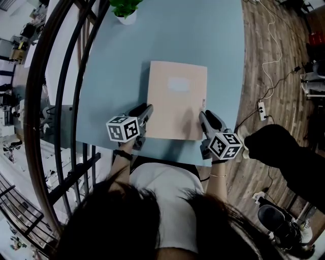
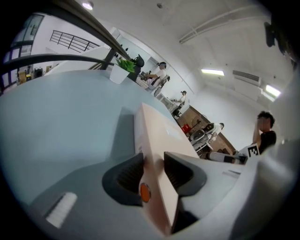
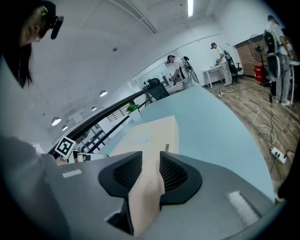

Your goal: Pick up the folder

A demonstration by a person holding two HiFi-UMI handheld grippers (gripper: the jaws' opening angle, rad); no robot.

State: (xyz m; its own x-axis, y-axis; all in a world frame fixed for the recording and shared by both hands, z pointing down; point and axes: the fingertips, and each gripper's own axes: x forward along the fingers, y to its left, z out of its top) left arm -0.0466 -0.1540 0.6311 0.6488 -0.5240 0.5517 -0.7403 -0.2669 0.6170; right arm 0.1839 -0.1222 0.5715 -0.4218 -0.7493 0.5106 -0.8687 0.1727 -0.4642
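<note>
A pale peach folder point(image 1: 176, 99) lies flat over the light blue table point(image 1: 106, 76), with a gripper at each near corner. My left gripper point(image 1: 146, 109) stands open at the near left corner. In the left gripper view the folder point(image 2: 154, 136) passes between the jaws of the left gripper point(image 2: 153, 171), and a gap shows beside the right pad. My right gripper point(image 1: 203, 116) is at the near right corner. In the right gripper view the right gripper point(image 3: 151, 168) has both pads pressed on the folder point(image 3: 152, 133).
A potted plant point(image 1: 126, 14) stands at the table's far edge. A dark curved railing point(image 1: 61, 81) runs along the left. On the wooden floor to the right lie a power strip point(image 1: 261, 109) and cables, and a dark bulky shape point(image 1: 284, 152) sits near my right hand.
</note>
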